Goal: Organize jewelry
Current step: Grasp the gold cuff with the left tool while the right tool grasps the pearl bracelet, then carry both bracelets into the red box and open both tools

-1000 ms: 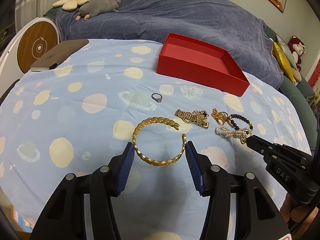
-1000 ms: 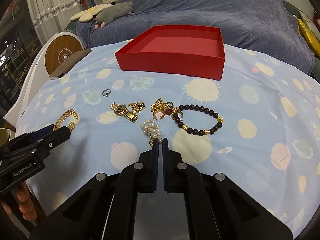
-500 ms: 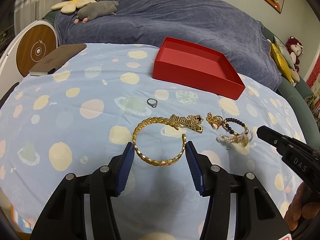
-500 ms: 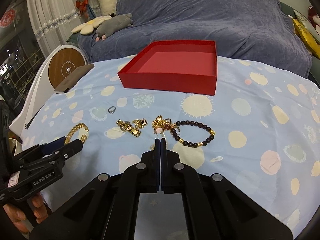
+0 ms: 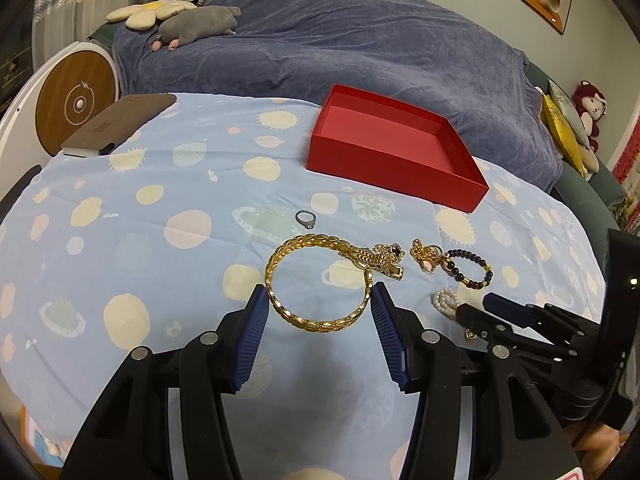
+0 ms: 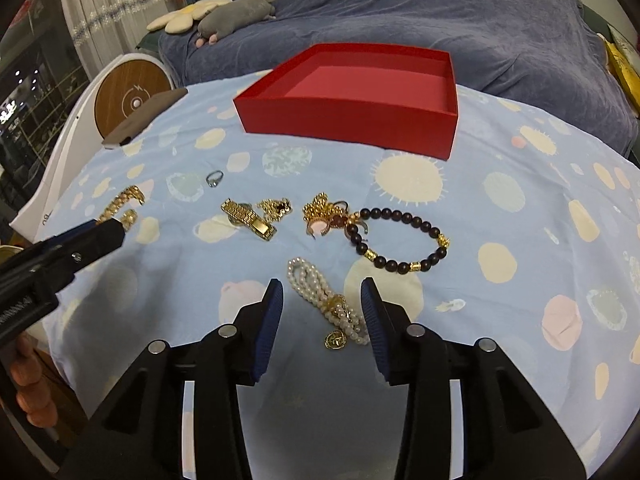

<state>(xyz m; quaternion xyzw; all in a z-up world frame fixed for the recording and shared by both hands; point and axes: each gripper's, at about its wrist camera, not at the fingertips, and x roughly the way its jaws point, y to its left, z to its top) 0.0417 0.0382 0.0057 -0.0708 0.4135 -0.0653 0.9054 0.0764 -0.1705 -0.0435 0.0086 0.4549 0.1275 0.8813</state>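
Jewelry here is light and limp: my right tool gapes around the pearl bracelet; my left tool brackets the stiff gold bangle, released.

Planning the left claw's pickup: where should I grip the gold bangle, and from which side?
Grip the gold bangle across its closed near arc, coming straight down from the near side. It lies flat, its gap at the far right touching the gold watch band. The open left claw already straddles it.
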